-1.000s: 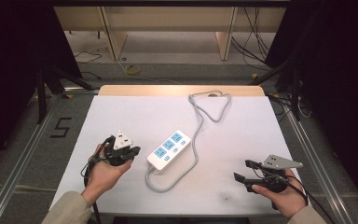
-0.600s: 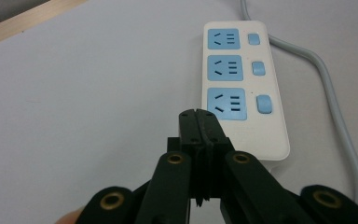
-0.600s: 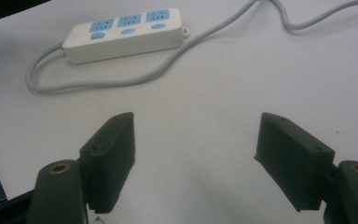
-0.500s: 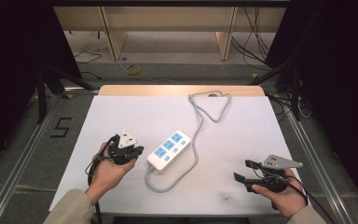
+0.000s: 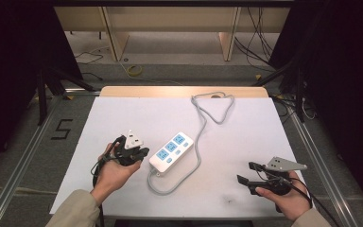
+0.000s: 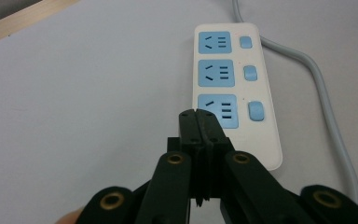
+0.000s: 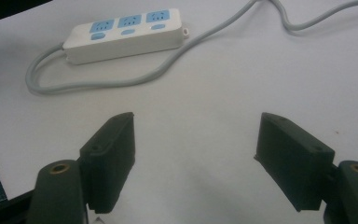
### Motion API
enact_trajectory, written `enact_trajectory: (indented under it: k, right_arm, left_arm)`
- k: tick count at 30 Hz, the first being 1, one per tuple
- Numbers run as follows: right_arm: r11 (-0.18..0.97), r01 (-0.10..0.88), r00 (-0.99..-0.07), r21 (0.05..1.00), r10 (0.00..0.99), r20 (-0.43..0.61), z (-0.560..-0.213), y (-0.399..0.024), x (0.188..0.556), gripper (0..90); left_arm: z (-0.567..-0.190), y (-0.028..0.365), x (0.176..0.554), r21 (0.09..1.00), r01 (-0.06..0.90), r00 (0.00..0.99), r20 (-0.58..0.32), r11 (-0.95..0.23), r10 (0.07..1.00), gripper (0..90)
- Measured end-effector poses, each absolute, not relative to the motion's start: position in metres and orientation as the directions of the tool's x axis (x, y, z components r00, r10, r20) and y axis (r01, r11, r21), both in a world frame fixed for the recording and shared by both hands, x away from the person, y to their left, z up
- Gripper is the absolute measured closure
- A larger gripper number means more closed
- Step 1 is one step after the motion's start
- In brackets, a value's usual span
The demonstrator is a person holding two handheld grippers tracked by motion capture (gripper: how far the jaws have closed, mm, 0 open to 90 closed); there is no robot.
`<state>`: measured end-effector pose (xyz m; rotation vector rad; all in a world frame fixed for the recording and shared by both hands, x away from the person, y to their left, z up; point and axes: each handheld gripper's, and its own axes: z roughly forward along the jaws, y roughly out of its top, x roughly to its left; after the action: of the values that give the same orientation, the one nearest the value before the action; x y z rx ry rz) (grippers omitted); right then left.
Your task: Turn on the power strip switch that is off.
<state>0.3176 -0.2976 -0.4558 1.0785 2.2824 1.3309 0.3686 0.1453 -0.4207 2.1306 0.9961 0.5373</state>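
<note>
You are keeping your left gripper (image 6: 199, 115) clenched on nothing, just beside the power strip (image 6: 235, 84); your right gripper (image 7: 196, 140) is staying released.

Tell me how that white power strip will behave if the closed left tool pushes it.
The power strip looks rigid and flat, so it would probably slide, not tip. Its grey cable lies looped and slack; it likely drags and bends, perhaps swinging the strip round.

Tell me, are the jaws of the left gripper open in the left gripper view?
No, the left gripper has its two black jaws pressed together, nothing between them.
</note>
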Motion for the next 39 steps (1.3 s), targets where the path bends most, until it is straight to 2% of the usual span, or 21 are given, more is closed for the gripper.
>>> enact_trajectory:
  k: [39]
  right_arm:
    - [0.296, 0.460, -0.680, 0.837, 0.724, 0.118, -0.456, -0.297, 0.318, 28.6]
  left_arm:
    - [-0.420, 0.127, 0.374, 0.736, 0.482, 0.649, 0.065, -0.476, 0.758, 89.9]
